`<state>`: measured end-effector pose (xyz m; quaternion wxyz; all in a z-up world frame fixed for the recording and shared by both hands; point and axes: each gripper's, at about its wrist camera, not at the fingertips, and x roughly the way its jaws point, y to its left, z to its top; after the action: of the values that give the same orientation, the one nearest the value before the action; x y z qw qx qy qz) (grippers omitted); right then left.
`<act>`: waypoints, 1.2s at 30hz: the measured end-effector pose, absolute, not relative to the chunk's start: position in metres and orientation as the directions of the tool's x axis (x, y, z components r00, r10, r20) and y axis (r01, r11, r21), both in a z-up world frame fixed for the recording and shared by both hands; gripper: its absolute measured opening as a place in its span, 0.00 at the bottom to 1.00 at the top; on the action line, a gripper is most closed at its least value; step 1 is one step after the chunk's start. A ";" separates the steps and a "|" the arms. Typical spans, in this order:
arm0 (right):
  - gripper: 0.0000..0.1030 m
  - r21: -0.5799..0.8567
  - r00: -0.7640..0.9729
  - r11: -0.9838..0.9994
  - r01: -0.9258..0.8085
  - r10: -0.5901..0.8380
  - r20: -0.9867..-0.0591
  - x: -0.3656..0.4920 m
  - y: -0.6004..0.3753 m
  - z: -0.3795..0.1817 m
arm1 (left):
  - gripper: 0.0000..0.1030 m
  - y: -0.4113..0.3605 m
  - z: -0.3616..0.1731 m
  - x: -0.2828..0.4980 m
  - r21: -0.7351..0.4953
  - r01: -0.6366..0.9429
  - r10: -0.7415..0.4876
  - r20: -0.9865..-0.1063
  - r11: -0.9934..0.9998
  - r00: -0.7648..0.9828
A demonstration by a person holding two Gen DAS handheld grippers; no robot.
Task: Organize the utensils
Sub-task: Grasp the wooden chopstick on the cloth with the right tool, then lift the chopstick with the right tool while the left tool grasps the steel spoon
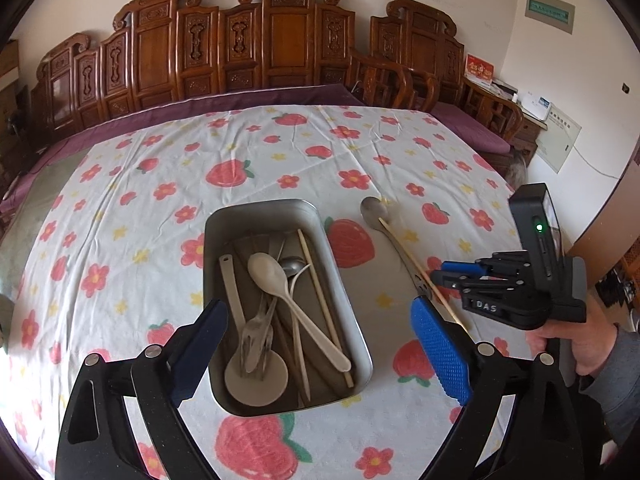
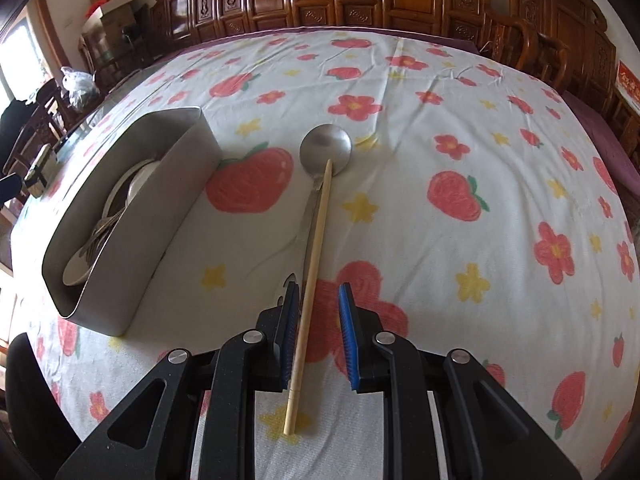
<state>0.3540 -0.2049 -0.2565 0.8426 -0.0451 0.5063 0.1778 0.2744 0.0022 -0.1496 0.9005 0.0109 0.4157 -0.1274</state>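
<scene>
Step in hand: pickup of the 2 utensils not yet binned. A steel bin (image 1: 344, 280) stands on the table (image 1: 160, 168), which is covered by a strawberry-print cloth. The bin already holds a beige plastic spoon (image 1: 280, 280), a white ladle (image 1: 248, 352), a fork (image 1: 256, 336), a small metal spoon (image 1: 294, 266) and 1 chopstick (image 1: 320, 296).

Outstanding items: a metal spoon (image 2: 326, 146) and a second chopstick (image 2: 314, 264) lie on the cloth just beside the bin, on its right. The chopstick rests along the spoon's handle, its far tip on the bowl.

Left gripper (image 1: 320, 344): hovers over the near end of the bin, fingers (image 1: 440, 344) spread wide, nothing between them. Judged to be done with the bin for the moment.

Right gripper (image 2: 318, 332): held in a person's hand (image 1: 568, 340), angled down over the near part of the chopstick. Its fingers (image 2: 348, 332) stand narrowly apart. The chopstick runs through the gap, close against the left pad. The right pad is clear of it, so no grip is established. Whether the left pad touches the stick cannot be determined.

Next move, as judged: close the right fingers on the chopstick alone, lift and carry it left into the bin.

Risks: the spoon handle lies directly beneath and may be caught or dragged. A thin round stick may roll or pivot between the pads if gripped near one end.
</scene>
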 end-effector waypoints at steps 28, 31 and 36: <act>0.06 0.066 0.444 0.963 -0.261 0.180 -0.878 0.353 -0.234 -0.252 | 0.87 -0.045 -0.155 0.278 -0.052 0.284 -0.218 -0.773 0.957 0.595; 0.06 0.069 0.457 0.962 -0.266 0.188 -0.870 0.339 -0.249 -0.244 | 0.87 -0.059 -0.158 0.283 -0.047 0.291 -0.217 -0.781 0.956 0.586; 0.06 0.079 0.471 0.958 -0.274 0.206 -0.858 0.323 -0.268 -0.232 | 0.87 -0.083 -0.163 0.295 -0.038 0.302 -0.213 -0.791 0.953 0.573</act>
<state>0.3227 -0.2677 -0.2323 0.8570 -0.0345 0.4948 0.1399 0.2955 -0.0833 -0.1627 0.8854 0.0505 0.4387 -0.1454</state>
